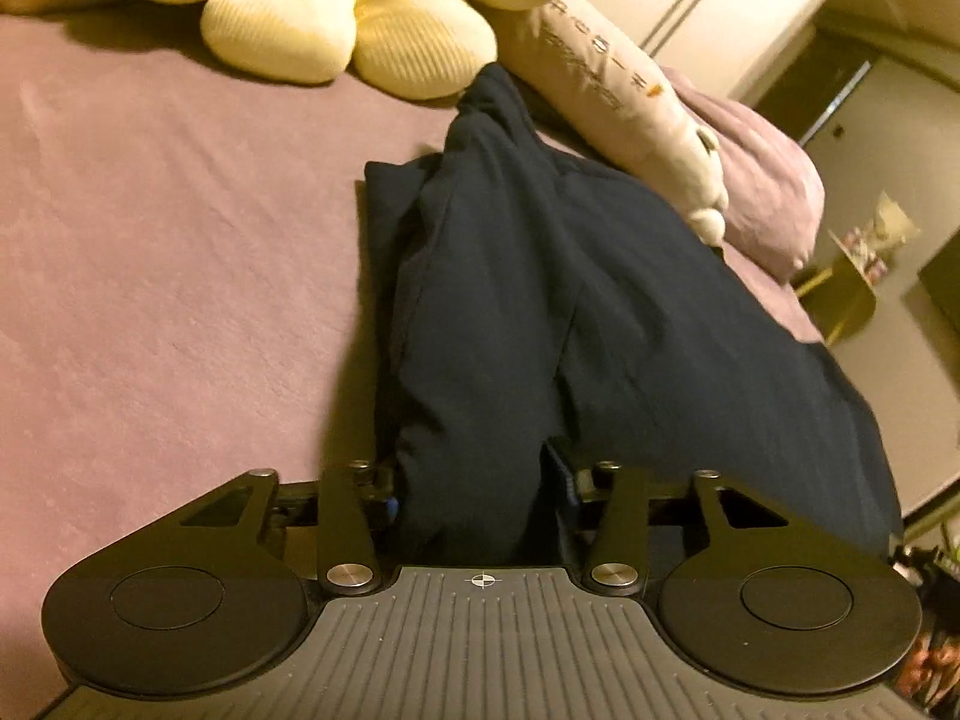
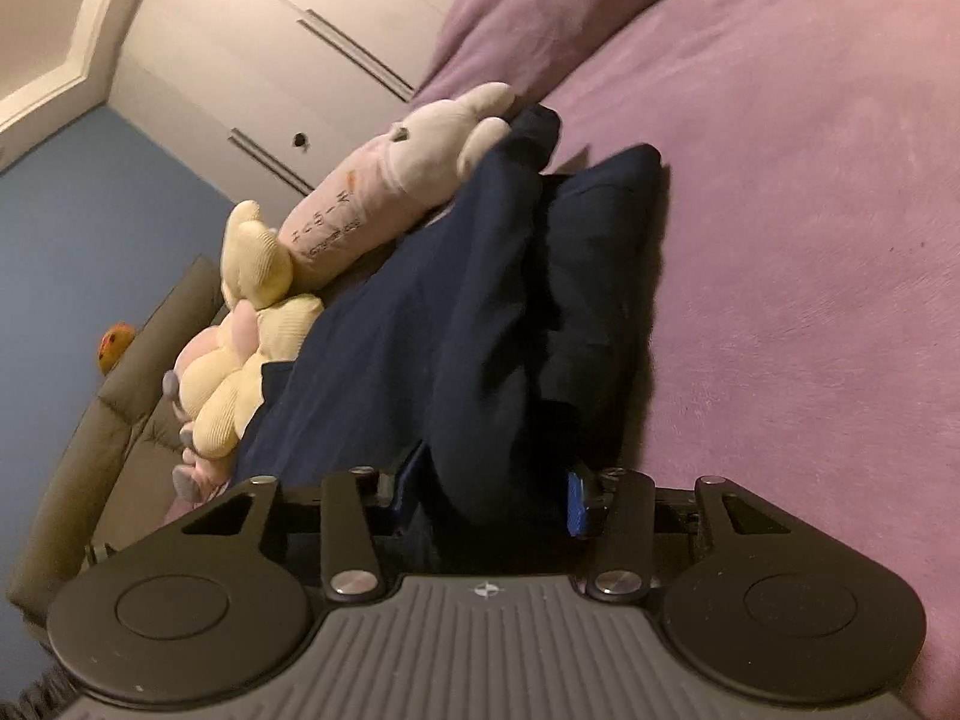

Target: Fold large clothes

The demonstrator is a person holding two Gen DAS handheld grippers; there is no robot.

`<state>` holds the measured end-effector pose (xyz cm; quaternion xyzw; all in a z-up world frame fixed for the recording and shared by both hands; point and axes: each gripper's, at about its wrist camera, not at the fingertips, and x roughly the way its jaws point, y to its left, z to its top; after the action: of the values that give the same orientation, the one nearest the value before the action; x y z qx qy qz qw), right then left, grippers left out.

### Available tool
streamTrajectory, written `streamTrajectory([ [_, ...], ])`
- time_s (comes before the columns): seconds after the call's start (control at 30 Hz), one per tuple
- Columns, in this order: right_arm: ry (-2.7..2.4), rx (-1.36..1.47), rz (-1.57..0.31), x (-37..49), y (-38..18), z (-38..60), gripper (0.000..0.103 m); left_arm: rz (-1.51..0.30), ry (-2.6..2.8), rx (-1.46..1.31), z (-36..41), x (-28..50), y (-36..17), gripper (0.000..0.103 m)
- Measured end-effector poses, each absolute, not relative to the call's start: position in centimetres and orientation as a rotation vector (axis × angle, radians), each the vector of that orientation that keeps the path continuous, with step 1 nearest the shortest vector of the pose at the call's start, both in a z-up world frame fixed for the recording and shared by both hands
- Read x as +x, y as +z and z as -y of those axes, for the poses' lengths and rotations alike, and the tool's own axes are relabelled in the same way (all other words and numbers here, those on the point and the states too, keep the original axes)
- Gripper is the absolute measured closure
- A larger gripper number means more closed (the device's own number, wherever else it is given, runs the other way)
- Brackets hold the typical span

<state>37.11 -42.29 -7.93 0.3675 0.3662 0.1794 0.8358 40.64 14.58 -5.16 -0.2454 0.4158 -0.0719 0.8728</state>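
Fingers [image 1: 390, 495] of both grippers pinch bunched navy garment [image 1: 540, 300], which trails across the bed [image 1: 150, 240] toward the plush toys [image 1: 336, 30]. Likely mid-fold; next, carry this edge over toward those toys.

The left gripper [image 1: 480, 492] is showing a matte black body: two round discs at seven and five o'clock, each carrying a raised inner circle, and a grey ribbed plate between them bearing a small white crosshair mark. Black link arms with silver screw heads are running toward twelve o'clock. The right gripper [image 2: 498, 492] is showing the same build, with blue finger pads [image 2: 577, 504] peeking out and a coiled cable at seven o'clock.
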Motion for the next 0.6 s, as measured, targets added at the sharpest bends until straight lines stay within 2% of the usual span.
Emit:
streamTrajectory([
  [0.03, 0.374, 0.797, -0.777, 37.3, -7.9, 42.1, 0.06, -0.866, -0.153, -0.514, -14.5, 40.5, -4.9, 0.069],
  [0.1, 0.376, 0.805, -0.785, 37.1, -7.6, 41.9, 0.069, -0.853, -0.169, -0.497, -14.3, 39.8, -3.7, 0.075],
  [0.27, 0.441, 0.844, -0.784, 35.8, -5.6, 42.3, 0.082, -0.796, -0.234, -0.538, -14.6, 38.0, 0.4, 0.08],
  [0.43, 0.515, 0.858, -0.794, 33.3, -3.0, 42.1, 0.085, -0.771, -0.316, -0.53, -14.2, 34.4, 4.2, 0.082],
  [0.6, 0.546, 0.93, -0.85, 27.0, -1.9, 42.9, 0.086, -0.82, -0.363, -0.511, -14.3, 27.0, 5.9, 0.081],
])
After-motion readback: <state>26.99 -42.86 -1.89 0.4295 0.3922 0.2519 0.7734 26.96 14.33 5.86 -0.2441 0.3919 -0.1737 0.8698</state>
